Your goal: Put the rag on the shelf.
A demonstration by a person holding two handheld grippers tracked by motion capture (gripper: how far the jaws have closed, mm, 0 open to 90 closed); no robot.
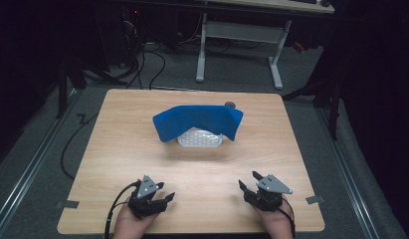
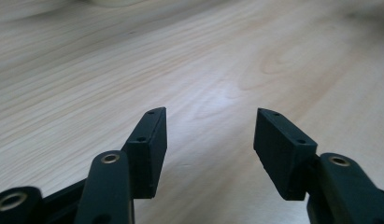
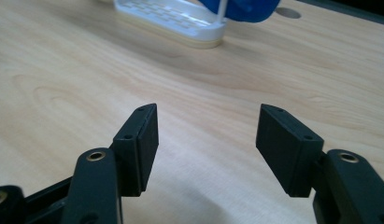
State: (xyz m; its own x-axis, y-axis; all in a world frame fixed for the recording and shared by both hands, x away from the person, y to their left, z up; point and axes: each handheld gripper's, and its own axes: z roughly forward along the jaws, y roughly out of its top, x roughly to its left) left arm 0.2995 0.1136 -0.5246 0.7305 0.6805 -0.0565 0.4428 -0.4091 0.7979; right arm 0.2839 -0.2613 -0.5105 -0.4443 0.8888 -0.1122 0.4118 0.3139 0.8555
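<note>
A blue cloth [image 1: 197, 121] hangs draped over a low white slatted rack [image 1: 199, 139] at the middle of the wooden table [image 1: 117, 149]. Well in front of it, near the table's front edge, my left gripper [image 1: 166, 190] and my right gripper [image 1: 248, 179] are each held in a hand. In the left gripper view my left gripper [image 2: 209, 116] is open over bare wood with nothing between its pads. In the right gripper view my right gripper [image 3: 208, 112] is open too, pointing toward the rack [image 3: 180, 21] and the cloth [image 3: 245, 8] farther off.
A small dark round hole [image 1: 230, 104] sits in the tabletop just behind the cloth. Beyond the table stands a white-legged desk [image 1: 239, 35], with cables [image 1: 147, 64] on the grey floor. Dark space surrounds the sides.
</note>
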